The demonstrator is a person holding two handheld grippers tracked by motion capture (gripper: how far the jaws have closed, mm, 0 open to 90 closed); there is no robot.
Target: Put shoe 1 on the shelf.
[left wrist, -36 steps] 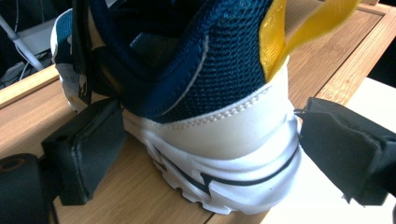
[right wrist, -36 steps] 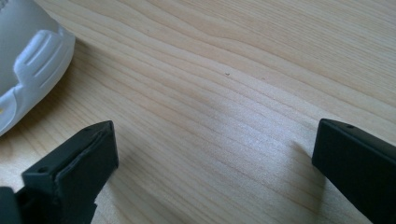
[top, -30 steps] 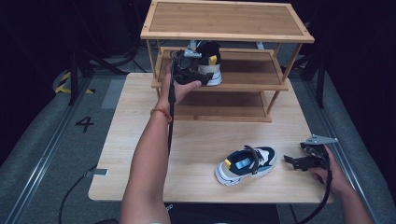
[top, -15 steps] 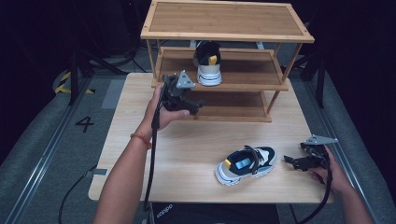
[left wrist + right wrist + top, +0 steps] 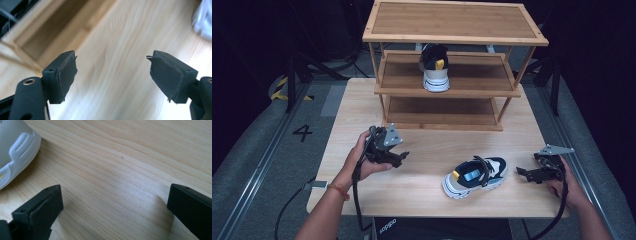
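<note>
Left tongs withdrawn from rack; sneaker on middle shelf.

The left gripper view is motion-blurred: the shoe rack smears, and beyond it a pale shoe, cut by the frame edge, stays unclear.

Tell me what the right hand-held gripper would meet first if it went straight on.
Probably the shoe on the table: the right hand-held gripper, jaws open, points left toward its heel. Depth is uncertain, and it may pass beside it.
</note>
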